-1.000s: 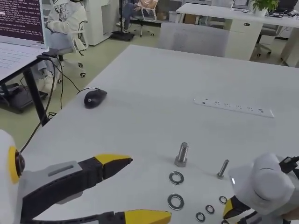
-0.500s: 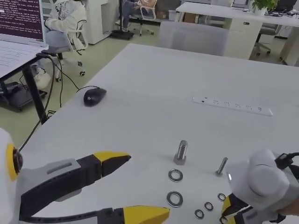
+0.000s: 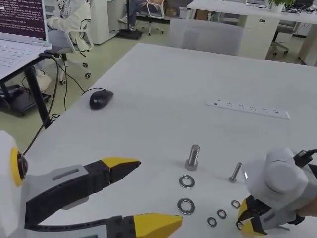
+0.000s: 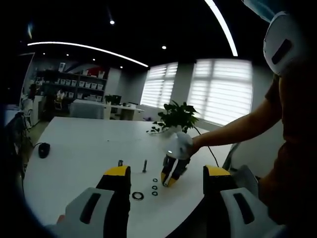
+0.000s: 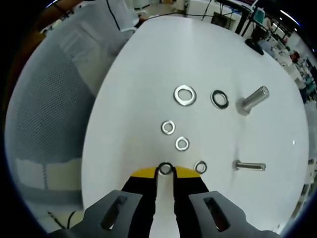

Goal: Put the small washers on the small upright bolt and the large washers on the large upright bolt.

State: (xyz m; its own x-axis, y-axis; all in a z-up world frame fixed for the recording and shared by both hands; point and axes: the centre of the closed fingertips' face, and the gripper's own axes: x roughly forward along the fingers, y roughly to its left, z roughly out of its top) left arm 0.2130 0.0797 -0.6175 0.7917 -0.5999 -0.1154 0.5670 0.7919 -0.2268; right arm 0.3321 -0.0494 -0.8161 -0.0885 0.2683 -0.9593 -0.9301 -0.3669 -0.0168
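Pinching one small washer [image 5: 166, 165] near the bench's near edge, the right gripper [image 5: 166, 171] has its fingers clenched on the rim. Lift it level, keep the hole clear, and centre it over the small bolt [image 5: 250, 166] before letting go. The left gripper [image 3: 158, 193] fingers are spread, empty.

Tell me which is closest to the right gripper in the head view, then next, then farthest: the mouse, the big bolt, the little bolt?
Starting from the right gripper:
1. small bolt, standing just beyond it.
2. large bolt, farther back and to the left.
3. mouse, far off to the left.
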